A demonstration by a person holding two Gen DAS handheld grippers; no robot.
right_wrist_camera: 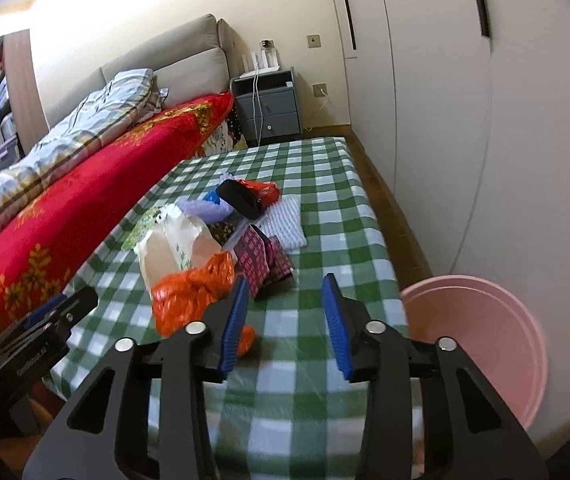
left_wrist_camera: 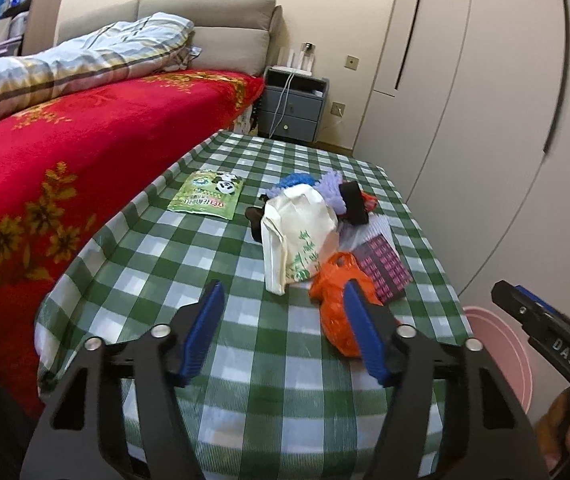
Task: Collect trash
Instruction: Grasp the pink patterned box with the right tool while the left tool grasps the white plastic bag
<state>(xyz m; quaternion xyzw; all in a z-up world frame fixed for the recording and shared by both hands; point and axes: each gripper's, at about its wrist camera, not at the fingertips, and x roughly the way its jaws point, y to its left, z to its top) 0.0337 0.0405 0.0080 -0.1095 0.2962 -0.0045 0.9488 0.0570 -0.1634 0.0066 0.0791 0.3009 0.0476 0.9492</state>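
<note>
1. Left gripper (left_wrist_camera: 281, 300) hovers over the checked surface (left_wrist_camera: 213, 264), jaws apart, nothing between them.
2. The orange plastic bag (left_wrist_camera: 335, 300) lies just ahead, against its right finger.
3. Right gripper (right_wrist_camera: 285, 292) is parted too, empty; the same bag sits just to its left.
4. Beyond the bag: a white paper bag (left_wrist_camera: 297, 236) and a patterned pink box (left_wrist_camera: 385, 268).
5. A pink bucket (right_wrist_camera: 497, 344) stands right of the right gripper, beside the surface.

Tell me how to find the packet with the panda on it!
Look at the table with the green-and-white checked cloth next to the red bed. Most of the trash sits in one heap in the middle. The panda packet lies flat and alone on the bed side of that heap, light green with a black-and-white panda face.
</note>
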